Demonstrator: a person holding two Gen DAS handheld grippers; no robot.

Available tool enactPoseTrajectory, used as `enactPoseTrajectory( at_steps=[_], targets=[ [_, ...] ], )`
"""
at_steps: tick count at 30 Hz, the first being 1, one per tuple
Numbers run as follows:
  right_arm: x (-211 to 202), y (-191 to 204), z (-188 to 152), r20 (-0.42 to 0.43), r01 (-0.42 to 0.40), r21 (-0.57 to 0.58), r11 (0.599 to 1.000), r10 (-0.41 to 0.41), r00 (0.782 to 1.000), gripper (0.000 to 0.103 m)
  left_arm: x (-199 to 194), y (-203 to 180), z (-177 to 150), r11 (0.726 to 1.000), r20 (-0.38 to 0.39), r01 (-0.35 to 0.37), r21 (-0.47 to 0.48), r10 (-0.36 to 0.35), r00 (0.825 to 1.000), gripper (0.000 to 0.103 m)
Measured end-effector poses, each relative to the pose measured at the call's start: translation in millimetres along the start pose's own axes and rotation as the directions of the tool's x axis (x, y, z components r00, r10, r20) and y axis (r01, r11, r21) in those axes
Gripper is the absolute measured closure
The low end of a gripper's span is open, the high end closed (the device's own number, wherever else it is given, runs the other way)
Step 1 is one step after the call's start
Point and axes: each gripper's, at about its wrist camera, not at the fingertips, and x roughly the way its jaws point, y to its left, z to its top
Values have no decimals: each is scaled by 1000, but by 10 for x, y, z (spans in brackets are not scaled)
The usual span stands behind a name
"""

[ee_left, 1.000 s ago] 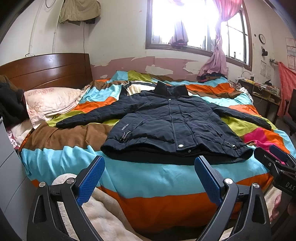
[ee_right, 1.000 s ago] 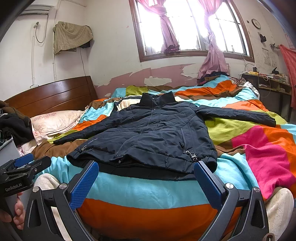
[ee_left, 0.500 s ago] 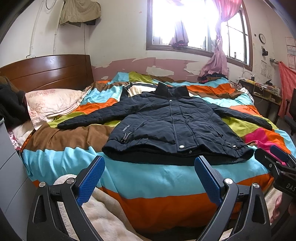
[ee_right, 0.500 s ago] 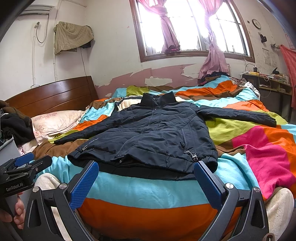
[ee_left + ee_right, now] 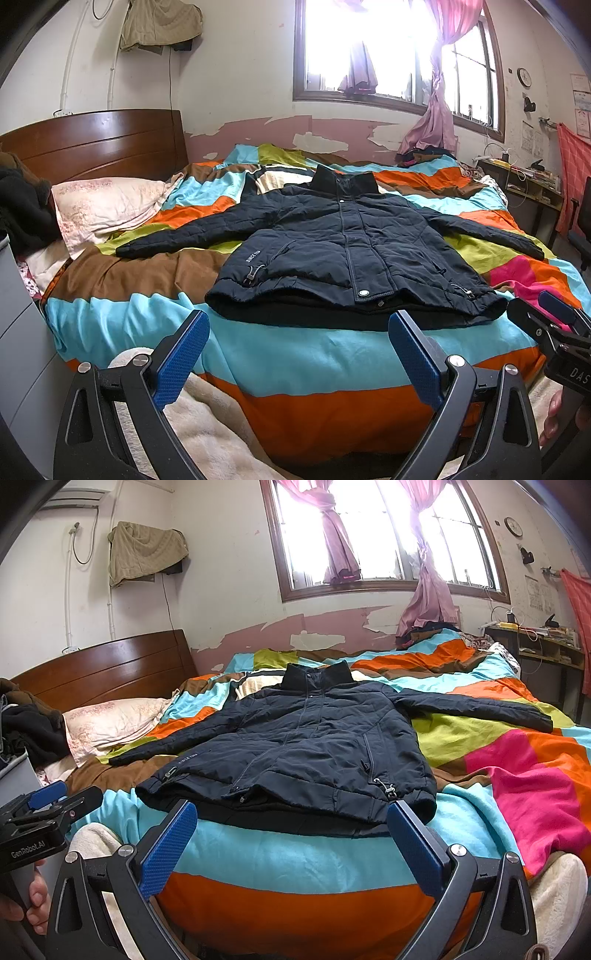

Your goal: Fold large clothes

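Your left gripper [image 5: 299, 354] and right gripper [image 5: 291, 840] both gape wide, holding nothing, short of the bed [image 5: 295, 853]. The jacket [image 5: 343, 251] lies flat at your twelve o'clock, front up, sleeves out toward nine and three, collar far, hem nearest your fingertips.

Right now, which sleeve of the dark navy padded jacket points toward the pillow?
The sleeve on the headboard side; its cuff ends near the floral pillow. The other sleeve stretches toward the desk.
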Motion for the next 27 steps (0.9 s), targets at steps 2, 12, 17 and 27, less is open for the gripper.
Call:
enactPoseTrajectory(
  at_steps=[2,12,17,27],
  targets=[
    [-7,1,1,2,3,0,1000,-3,1000,0,0,-4,-4,1000,1,-1,1,1,1000,8],
    [22,30,-60,1,10,2,1000,-10,1000,0,17,12,-17,1000,-5,8,5,-8,1000,8],
    [23,25,-61,0,10,4,1000,-10,1000,0,13,2,-21,1000,-5,7,4,-7,1000,8],
    [24,20,-61,-2,14,5,1000,-14,1000,0,13,3,-28,1000,-3,4,5,-4,1000,8]
  ],
)
